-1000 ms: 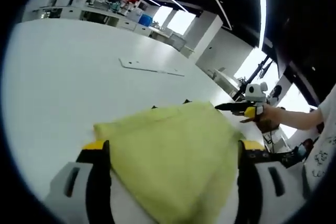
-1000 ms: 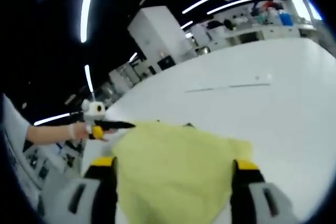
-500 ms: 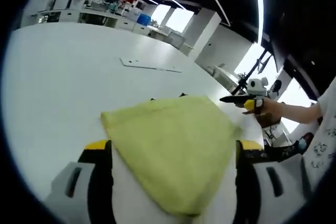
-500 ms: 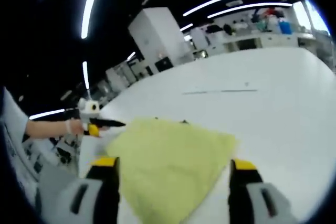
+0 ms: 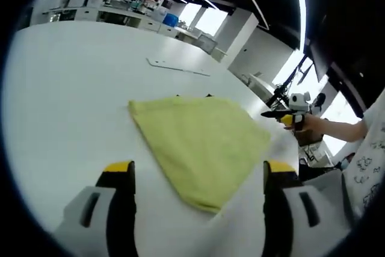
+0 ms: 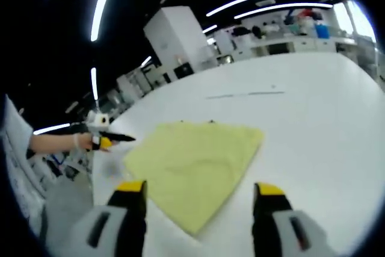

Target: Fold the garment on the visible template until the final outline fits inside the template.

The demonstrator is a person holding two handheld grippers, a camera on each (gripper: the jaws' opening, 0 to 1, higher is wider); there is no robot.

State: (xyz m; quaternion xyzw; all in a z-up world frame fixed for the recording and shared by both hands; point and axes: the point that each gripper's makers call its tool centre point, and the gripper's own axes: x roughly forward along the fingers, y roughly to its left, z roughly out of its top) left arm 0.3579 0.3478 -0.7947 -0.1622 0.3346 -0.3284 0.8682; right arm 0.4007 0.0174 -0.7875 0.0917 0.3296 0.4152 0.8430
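Note:
A yellow-green garment (image 5: 201, 142), folded into a rough quadrilateral, lies flat on the white table (image 5: 66, 100). Small black template marks (image 5: 209, 95) peek out at its far edge. My left gripper (image 5: 198, 168) is open, its yellow-tipped jaws wide apart just short of the cloth's near corner. In the right gripper view the same garment (image 6: 195, 161) lies ahead of my right gripper (image 6: 198, 189), open as well, with black marks (image 6: 210, 122) beyond it. The right gripper (image 5: 287, 112) hovers at the cloth's right side, held by a hand. The left gripper (image 6: 102, 140) shows at the cloth's left.
A thin flat white strip (image 5: 177, 68) lies farther out on the table, also seen as a pale strip (image 6: 243, 95) in the right gripper view. Lab benches (image 5: 120, 13) line the far side. A person's arm (image 5: 337, 129) reaches in from the right; the table edge (image 5: 283, 142) is near it.
Both grippers have drawn back from the garment. The cloth, which reached down between the jaws a second ago, now lies flat just beyond their tips.

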